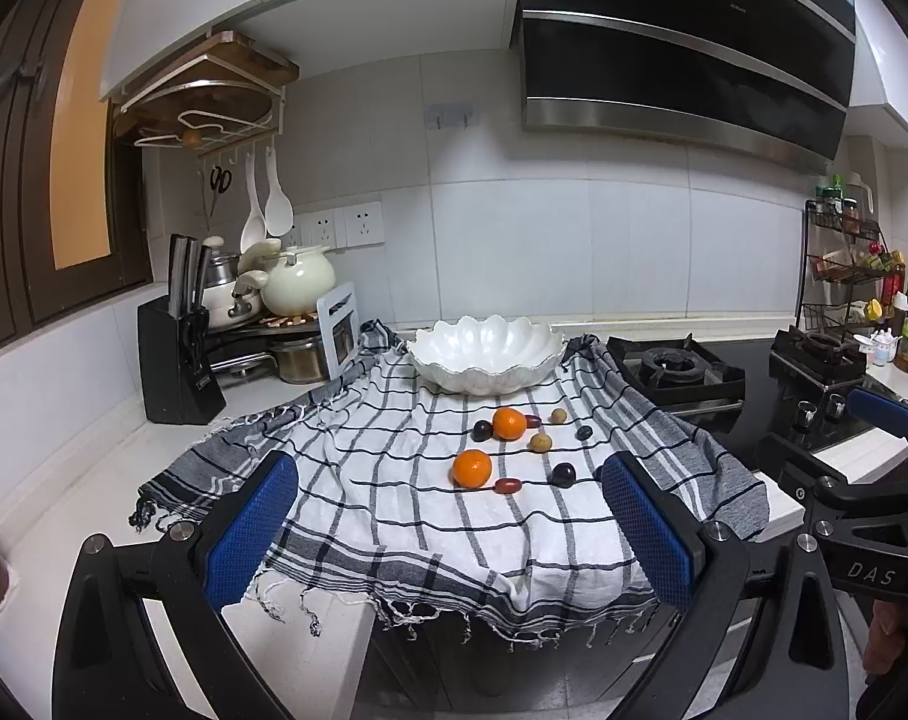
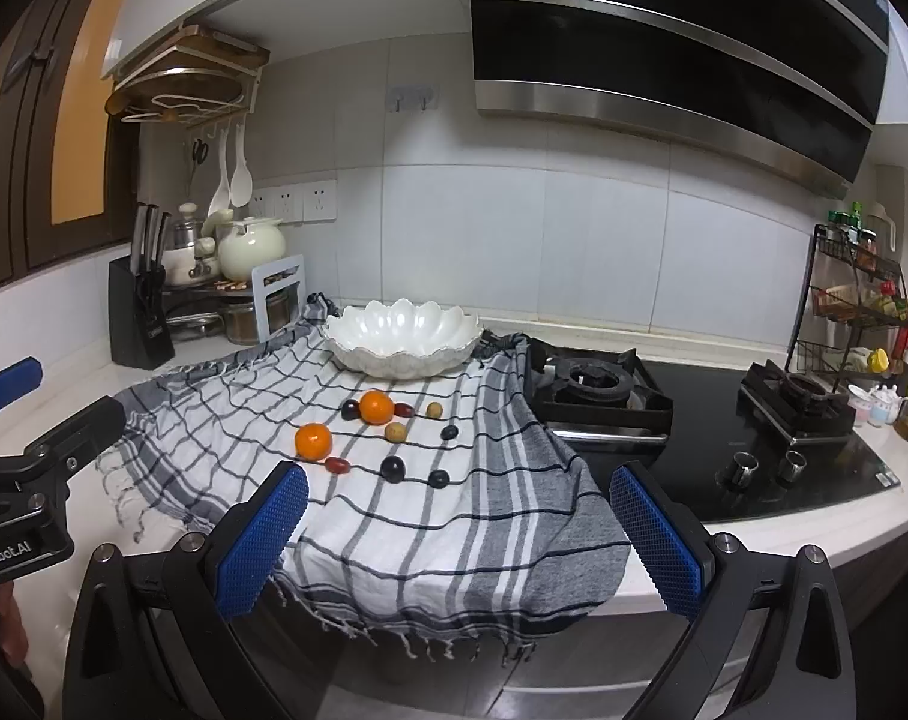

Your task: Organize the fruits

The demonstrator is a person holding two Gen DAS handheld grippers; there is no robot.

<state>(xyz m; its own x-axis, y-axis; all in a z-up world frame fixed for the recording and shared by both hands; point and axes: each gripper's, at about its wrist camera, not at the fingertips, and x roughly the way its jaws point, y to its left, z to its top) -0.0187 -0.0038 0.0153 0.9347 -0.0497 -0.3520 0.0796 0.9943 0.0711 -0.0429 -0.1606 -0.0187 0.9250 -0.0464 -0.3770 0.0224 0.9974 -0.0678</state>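
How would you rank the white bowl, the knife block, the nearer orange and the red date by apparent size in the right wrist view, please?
1. white bowl
2. knife block
3. nearer orange
4. red date

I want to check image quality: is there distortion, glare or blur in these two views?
Left wrist view: strong fisheye bending, dark corners, the range hood curves; the fruits are sharp. Right wrist view: same bending, a soft glare on the white bowl; the near blue fingers look slightly soft.
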